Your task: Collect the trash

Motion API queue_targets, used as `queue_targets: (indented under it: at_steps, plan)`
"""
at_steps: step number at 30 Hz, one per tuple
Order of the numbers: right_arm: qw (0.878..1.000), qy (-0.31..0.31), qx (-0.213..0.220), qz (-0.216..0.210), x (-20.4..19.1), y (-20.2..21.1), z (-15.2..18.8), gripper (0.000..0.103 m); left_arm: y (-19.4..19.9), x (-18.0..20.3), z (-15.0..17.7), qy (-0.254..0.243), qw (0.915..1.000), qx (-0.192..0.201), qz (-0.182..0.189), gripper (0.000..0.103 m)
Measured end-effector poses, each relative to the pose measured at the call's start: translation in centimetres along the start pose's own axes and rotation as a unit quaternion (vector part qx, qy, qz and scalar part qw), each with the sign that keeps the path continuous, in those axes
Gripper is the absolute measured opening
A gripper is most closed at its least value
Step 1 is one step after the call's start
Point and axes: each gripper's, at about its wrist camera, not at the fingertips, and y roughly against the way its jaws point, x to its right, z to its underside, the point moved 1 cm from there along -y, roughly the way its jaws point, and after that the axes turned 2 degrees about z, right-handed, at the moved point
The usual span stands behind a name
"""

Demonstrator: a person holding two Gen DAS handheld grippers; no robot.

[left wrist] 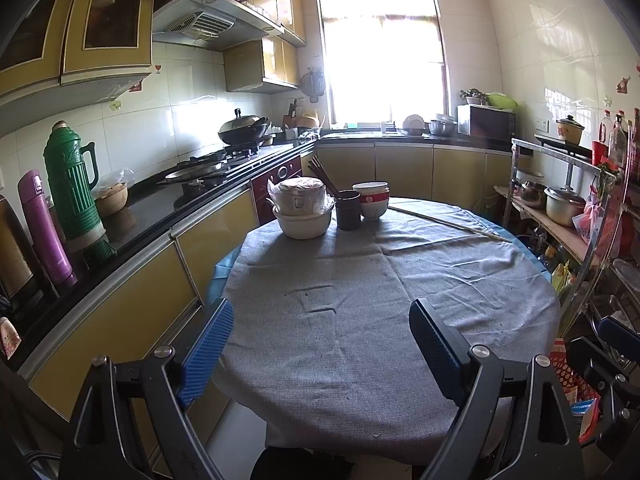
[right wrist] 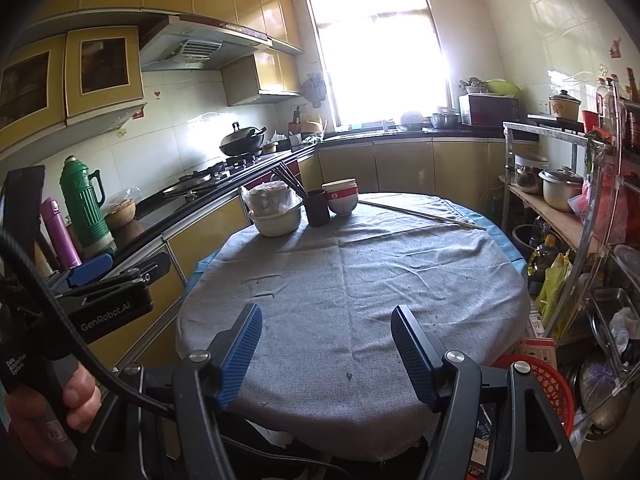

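A round table under a grey cloth (left wrist: 360,300) (right wrist: 360,280) fills the middle. My left gripper (left wrist: 320,344) is open and empty above its near edge; it also shows at the left of the right wrist view (right wrist: 100,276). My right gripper (right wrist: 326,348) is open and empty over the near edge; part of it shows in the left wrist view (left wrist: 612,360). Small dark crumbs (right wrist: 349,376) dot the cloth. A red plastic basket (right wrist: 548,384) (left wrist: 572,380) sits on the floor at the table's right.
At the table's far side stand a bagged container in a white bowl (left wrist: 302,208), a dark cup with chopsticks (left wrist: 348,210), stacked bowls (left wrist: 372,200) and a long stick (left wrist: 448,222). A counter with flasks (left wrist: 72,184) runs left. A metal shelf with pots (right wrist: 560,196) stands right.
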Motion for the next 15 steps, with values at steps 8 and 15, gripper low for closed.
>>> queue_targets:
  at_steps: [8,15]
  plan:
    - [1.0,0.0,-0.003,-0.002,0.0,-0.2,-0.1,0.071,-0.1,0.1,0.2,-0.001,1.0,-0.002,0.0,0.09]
    - [1.0,-0.005,-0.009,-0.006,0.3,-1.3,-0.2,0.071,-1.0,0.0,0.6,-0.004,0.9999,-0.011,-0.007,0.09]
